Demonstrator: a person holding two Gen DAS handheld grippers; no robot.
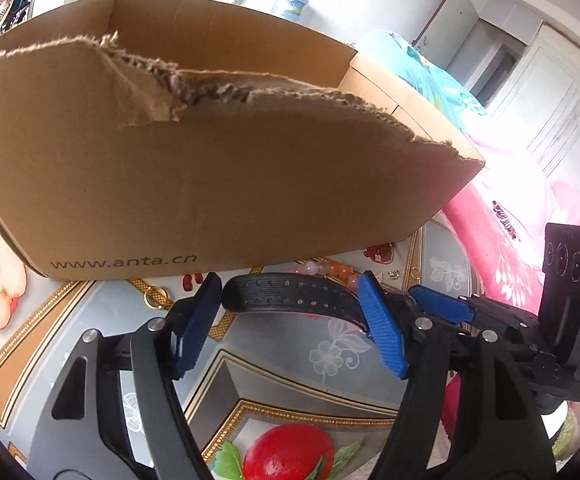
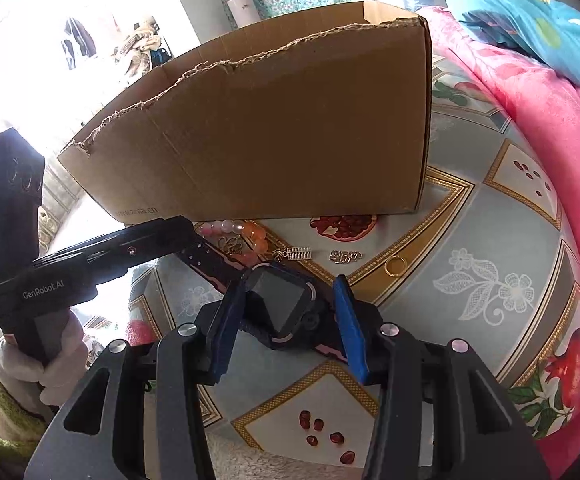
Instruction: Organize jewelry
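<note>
two grippers meet over one watch (image 2: 286,304) on the fruit-patterned tablecloth (image 2: 490,240). your right gripper (image 2: 286,320) is clenched on the watch: its blue pads sit against both sides of the square black case, with the dark screen facing up between them. the black strap (image 1: 290,298) with its rows of holes runs away from the case toward your left gripper (image 1: 290,320), which comes in from the left of your right tool.

your left gripper is released. its jaws stand wide, and the strap's free end lies across the gap between them. the right pad is at the strap or just beside it, the left pad (image 1: 194,320) stands clear of the strap's tip, so nothing is squeezed there.

just ahead of both tools stands the cardboard box (image 2: 290,132), open at the top with a torn, ragged front edge. between the box and your right gripper's tips lie the loose pieces: a pink and orange bead bracelet (image 2: 242,232) near the strap, a small silver charm (image 2: 298,254), a short silver chain piece (image 2: 344,257), and a gold ring (image 2: 395,267) to the right of them. a pink blanket (image 2: 550,160) lies further right. a gloved hand (image 2: 50,356) holds the left tool's handle.
</note>
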